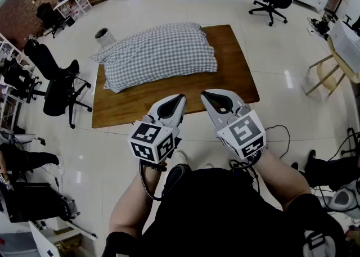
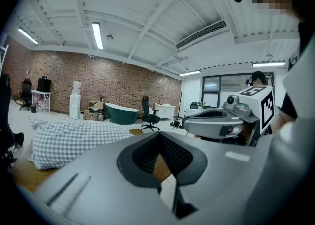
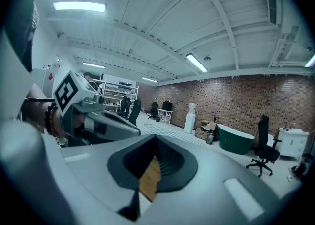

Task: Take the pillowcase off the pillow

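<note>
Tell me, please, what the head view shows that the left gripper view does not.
Only the head view shows the whole wooden table from above and the person's forearms. Only the left gripper view shows the ceiling with its lamp. Both show the checked pillow, in its pillowcase, lying on the table, and the left gripper and right gripper, each with its jaws together and nothing held.

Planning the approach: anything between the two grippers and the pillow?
Nothing: head view shows only bare wooden table between the left gripper, right gripper and the checked pillow.
</note>
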`<act>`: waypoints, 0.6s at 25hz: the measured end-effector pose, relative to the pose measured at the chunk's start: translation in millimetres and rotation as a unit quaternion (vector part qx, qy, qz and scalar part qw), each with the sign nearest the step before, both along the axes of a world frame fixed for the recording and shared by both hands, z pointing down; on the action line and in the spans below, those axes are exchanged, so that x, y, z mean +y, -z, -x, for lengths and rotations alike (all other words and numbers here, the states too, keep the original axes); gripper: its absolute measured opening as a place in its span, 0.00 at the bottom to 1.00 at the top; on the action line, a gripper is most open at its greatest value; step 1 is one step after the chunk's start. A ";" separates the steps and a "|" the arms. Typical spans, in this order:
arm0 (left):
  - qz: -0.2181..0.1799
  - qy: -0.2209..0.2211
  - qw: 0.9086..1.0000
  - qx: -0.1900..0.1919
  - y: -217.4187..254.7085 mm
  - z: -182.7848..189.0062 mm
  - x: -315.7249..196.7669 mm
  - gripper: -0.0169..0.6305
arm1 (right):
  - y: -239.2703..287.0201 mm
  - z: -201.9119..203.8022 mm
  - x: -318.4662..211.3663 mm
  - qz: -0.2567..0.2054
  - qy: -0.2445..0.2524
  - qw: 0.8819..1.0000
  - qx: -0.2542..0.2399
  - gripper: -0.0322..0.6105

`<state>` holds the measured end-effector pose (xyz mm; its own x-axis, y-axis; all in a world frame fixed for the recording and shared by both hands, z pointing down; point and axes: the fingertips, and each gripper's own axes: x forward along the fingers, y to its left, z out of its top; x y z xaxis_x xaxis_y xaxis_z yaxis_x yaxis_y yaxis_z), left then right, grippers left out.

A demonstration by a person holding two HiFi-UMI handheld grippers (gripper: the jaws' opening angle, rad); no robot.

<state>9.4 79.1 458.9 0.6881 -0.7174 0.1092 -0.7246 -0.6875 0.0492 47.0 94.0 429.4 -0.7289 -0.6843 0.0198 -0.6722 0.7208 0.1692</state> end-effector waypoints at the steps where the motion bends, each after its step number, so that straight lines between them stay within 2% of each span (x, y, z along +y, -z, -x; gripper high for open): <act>1: 0.008 0.001 1.000 0.004 -4.2 0.2 -4.6 0.03 | -0.7 -1.0 -3.3 0.000 -0.001 1.000 0.003 0.05; 3: 0.022 0.002 1.000 0.015 -12.1 0.0 -14.6 0.04 | -2.8 -3.6 -11.3 0.000 -0.004 1.000 0.010 0.05; 9: 0.074 -0.006 0.995 0.069 -31.6 7.8 -54.5 0.19 | -19.1 -0.5 -46.7 0.022 -0.012 0.999 0.041 0.08; 12: 0.111 -0.006 0.988 0.104 -34.6 27.6 -85.7 0.24 | -14.0 17.5 -74.4 0.034 -0.011 0.998 0.052 0.14; 15: 0.157 -0.004 0.976 0.153 -39.7 43.3 -127.6 0.29 | -10.7 26.5 -116.0 0.050 -0.016 0.997 0.064 0.18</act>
<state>-33.9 -48.5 498.6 0.7277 -0.6768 0.1112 -0.6383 -0.6089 0.4710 20.5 -22.1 440.1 -0.6937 -0.6974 0.1803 -0.6728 0.7167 0.1835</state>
